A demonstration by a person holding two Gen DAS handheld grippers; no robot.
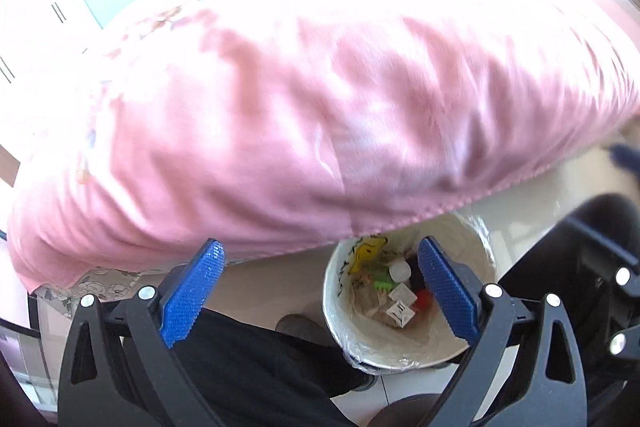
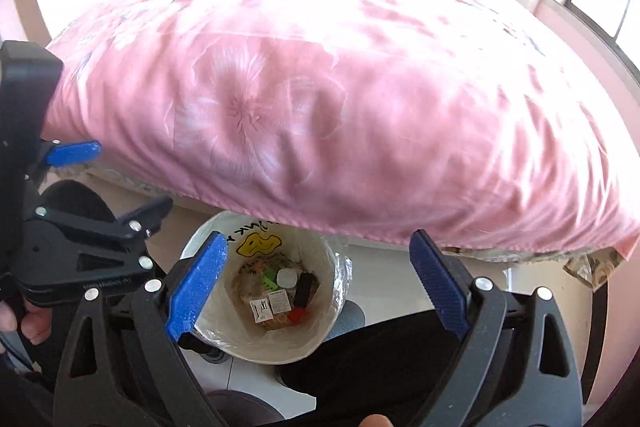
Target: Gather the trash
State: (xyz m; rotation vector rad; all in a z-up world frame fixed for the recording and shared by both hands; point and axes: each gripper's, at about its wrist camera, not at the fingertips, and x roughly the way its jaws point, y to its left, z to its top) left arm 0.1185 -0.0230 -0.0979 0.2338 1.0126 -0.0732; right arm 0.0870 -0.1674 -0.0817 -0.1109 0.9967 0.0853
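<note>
Both claws [image 1: 320, 291] [image 2: 318, 285] gape over bin [image 2: 240, 341] beneath pink quilt [image 2: 320, 99].

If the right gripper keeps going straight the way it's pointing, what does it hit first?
Probably the pink quilt hanging over the bed edge; the right gripper is open, and the trash bin sits lower in view. Depth is unclear.

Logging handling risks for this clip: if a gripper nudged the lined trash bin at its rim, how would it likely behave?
The trash bin is probably light: thin-looking walls, only small scraps such as paper packets at the bottom. It would likely slide on the glossy floor or tip. Its plastic liner looks slippery.
</note>
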